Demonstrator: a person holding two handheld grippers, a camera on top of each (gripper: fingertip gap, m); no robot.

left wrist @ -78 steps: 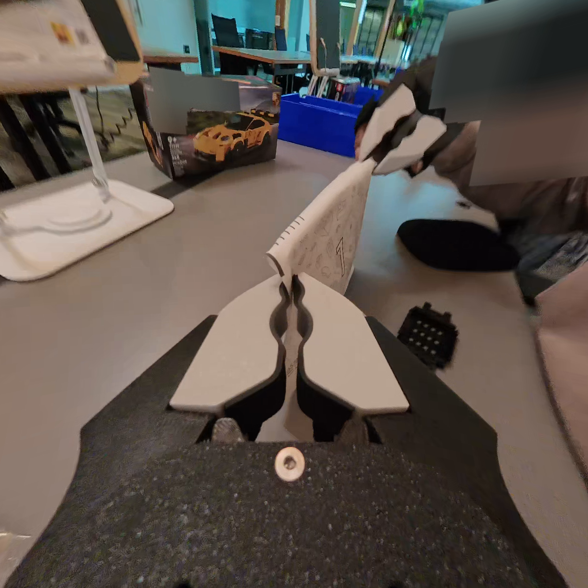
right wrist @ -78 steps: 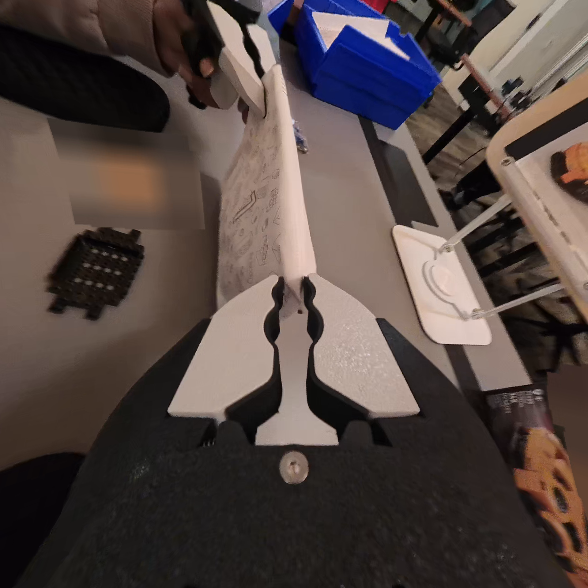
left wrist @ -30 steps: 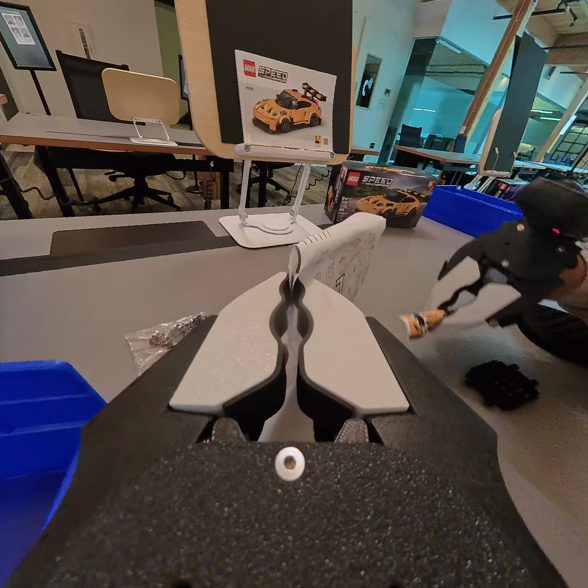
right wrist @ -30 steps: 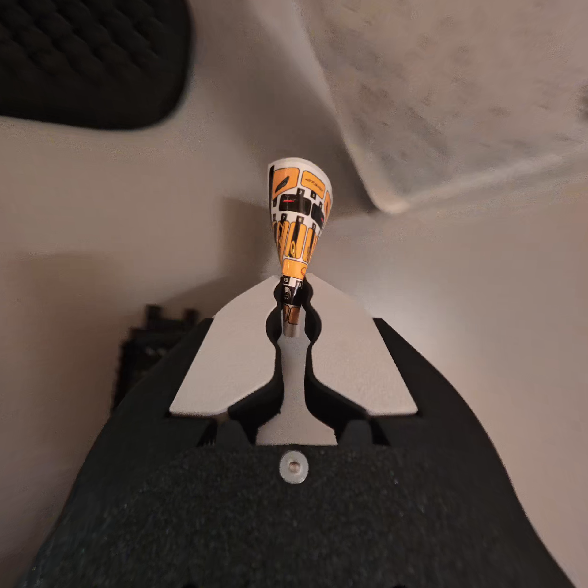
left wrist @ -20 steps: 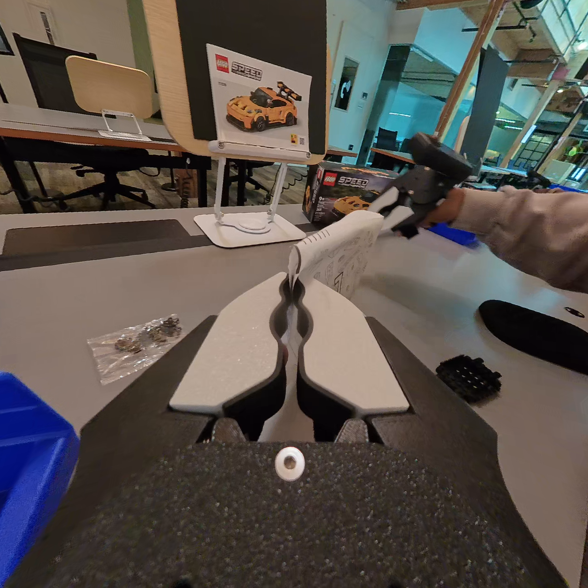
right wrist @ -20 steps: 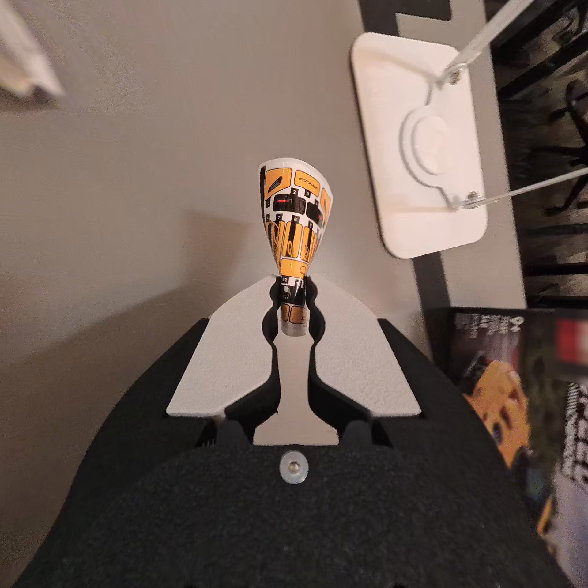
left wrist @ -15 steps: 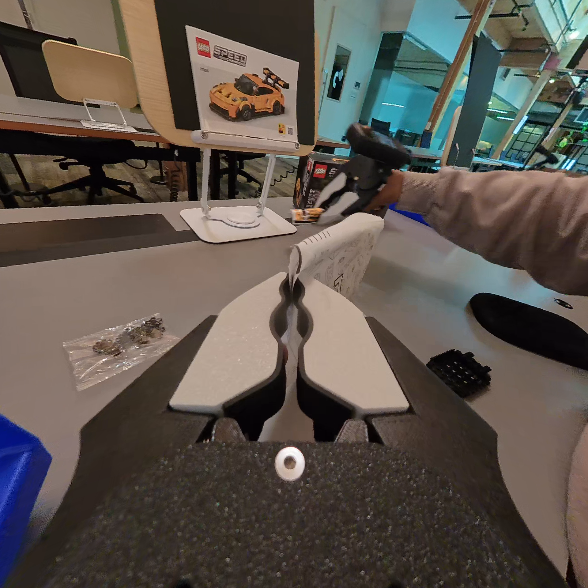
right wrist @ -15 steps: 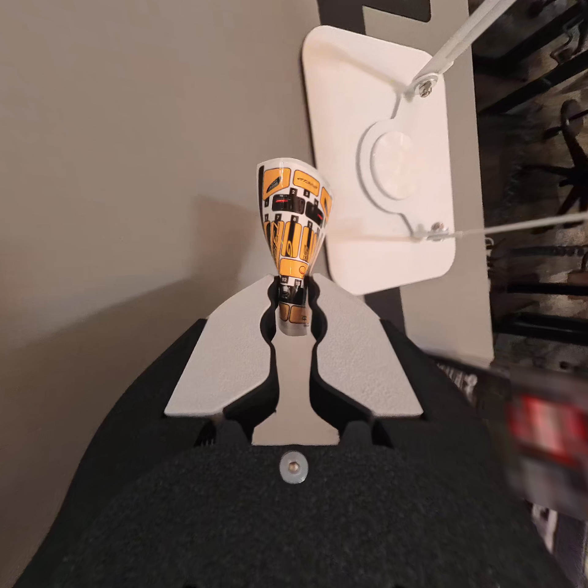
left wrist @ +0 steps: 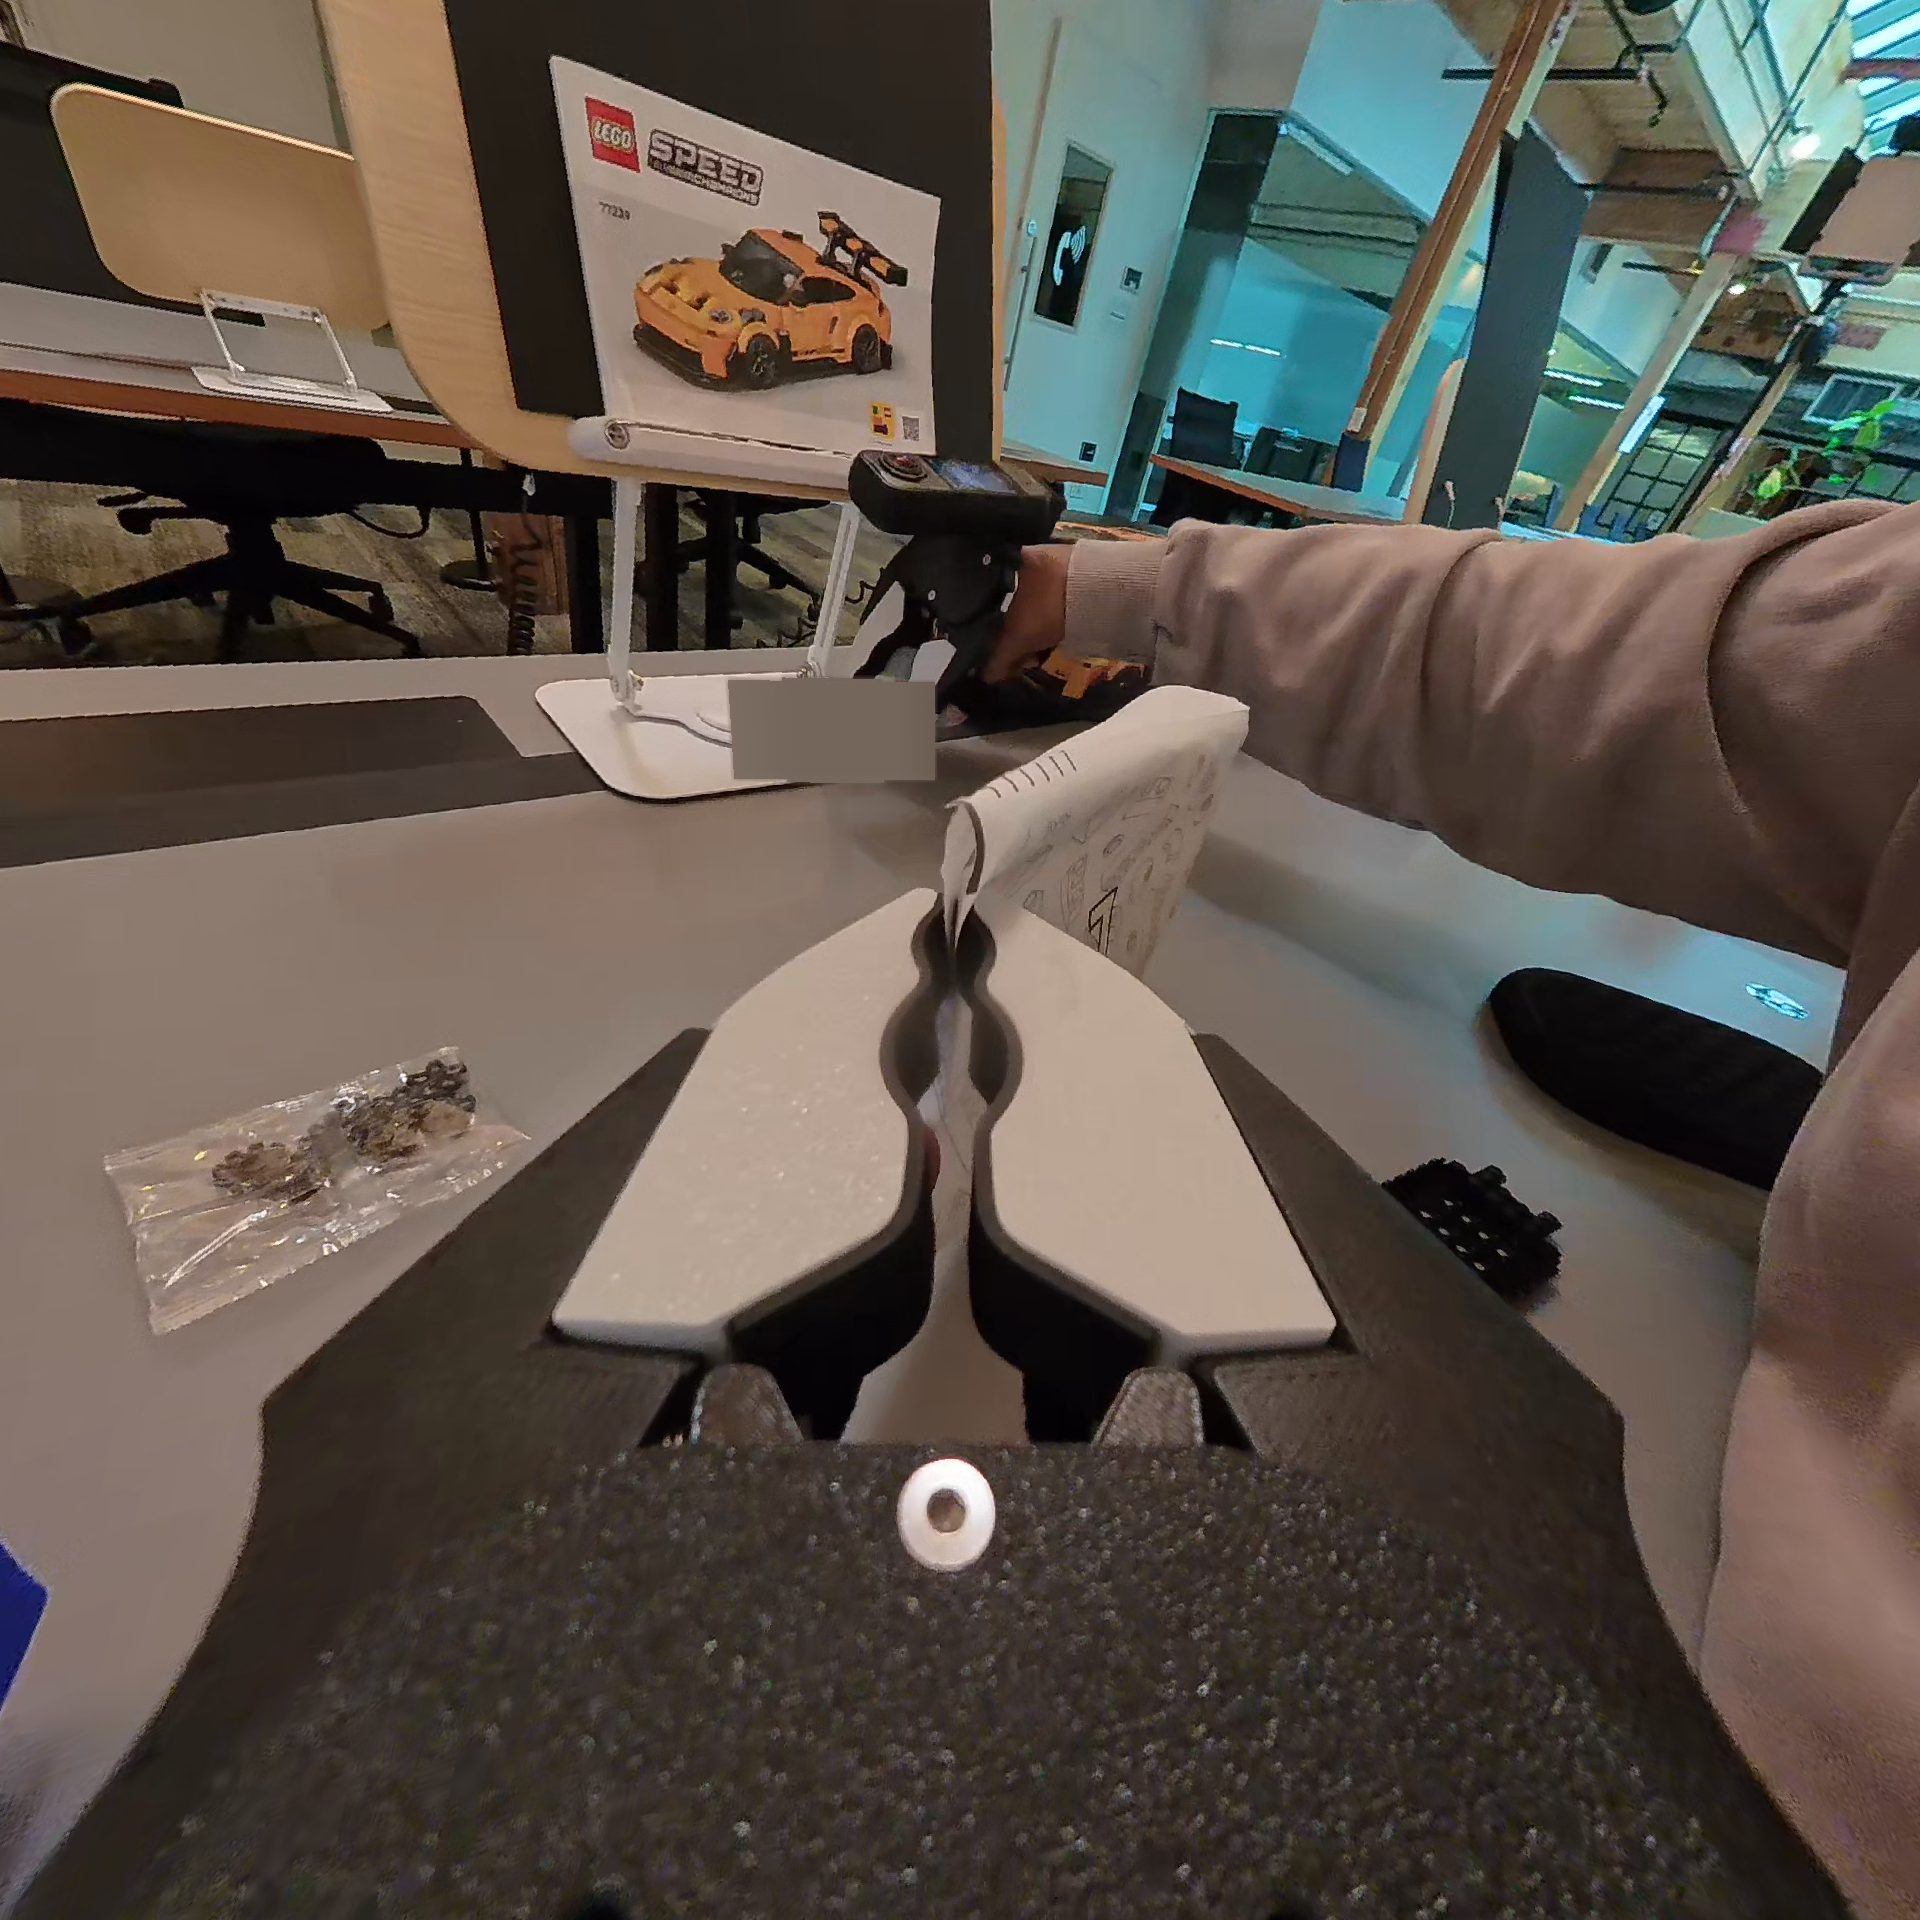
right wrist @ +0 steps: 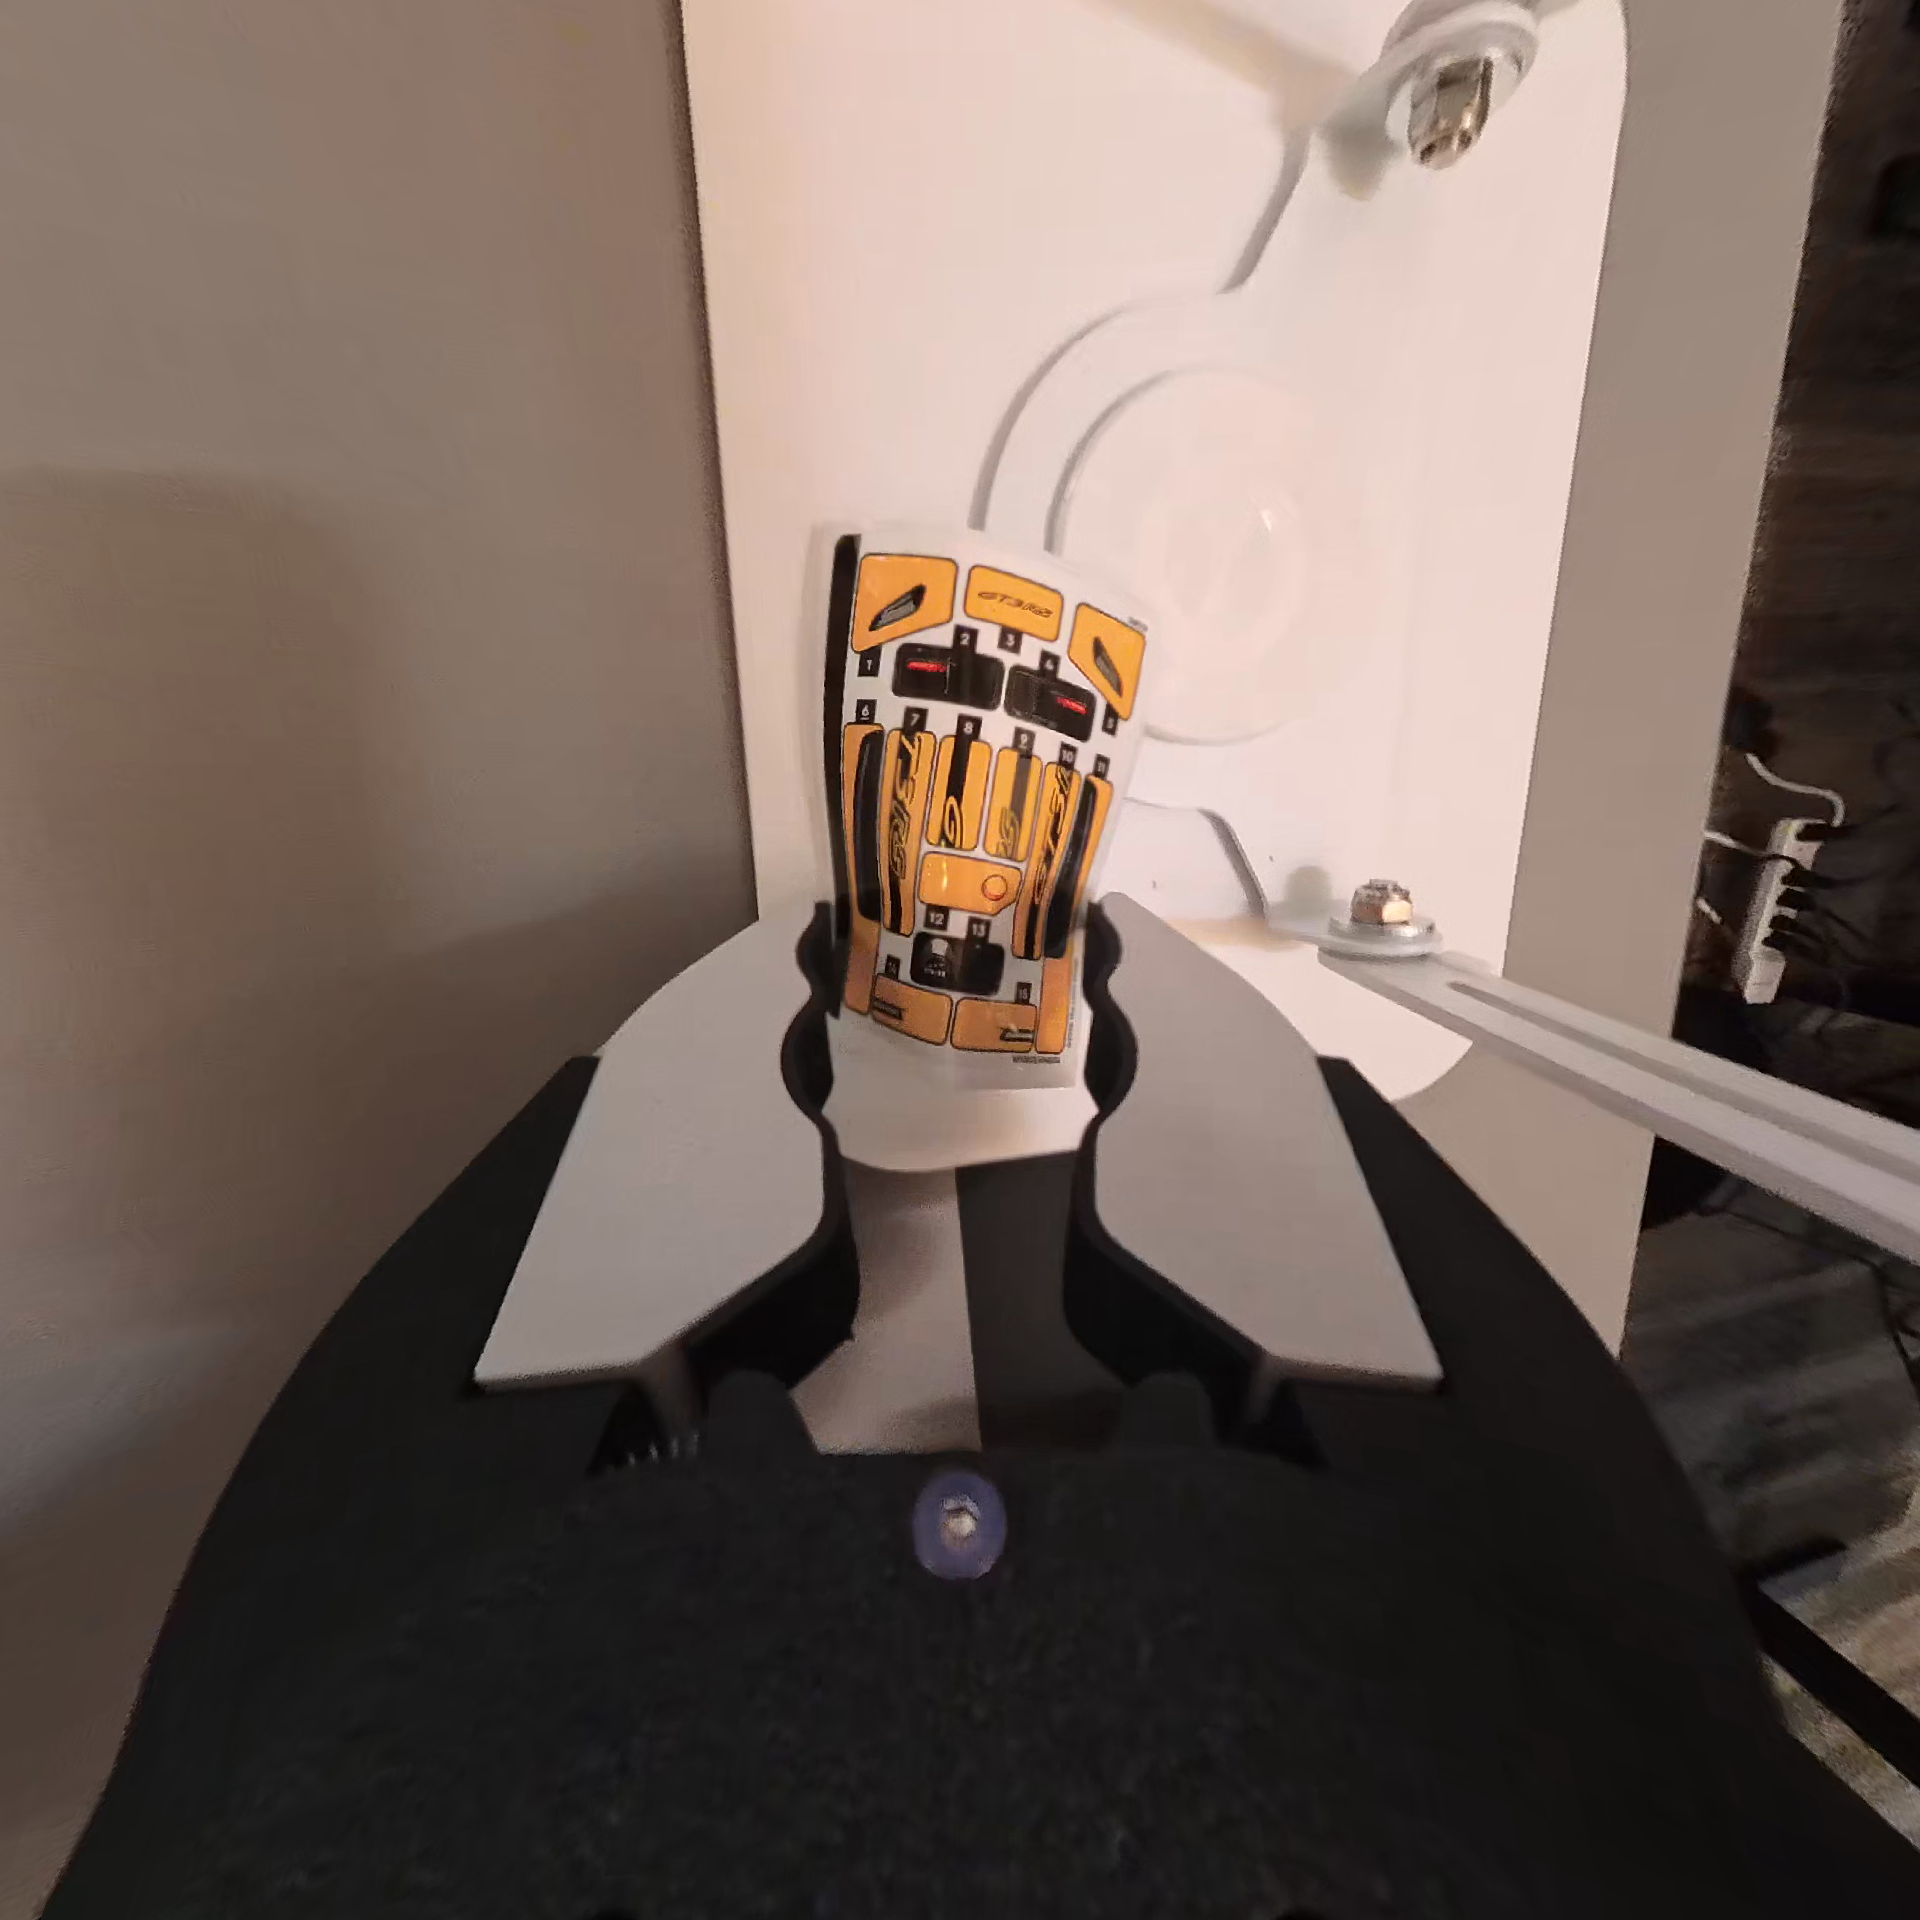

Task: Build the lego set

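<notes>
You are unpacking: your left hand-held gripper is pinching the white printed paper bag above the grey surface. Your right hand-held gripper is spread, the orange-and-black sticker sheet lying loose over the white stand base; withdraw next.

A grey table carries a dark strip along its far edge. Behind it stand black office chairs on patterned carpet, more desks, slanting wooden beams and dark pillars before teal-lit glass walls
</notes>
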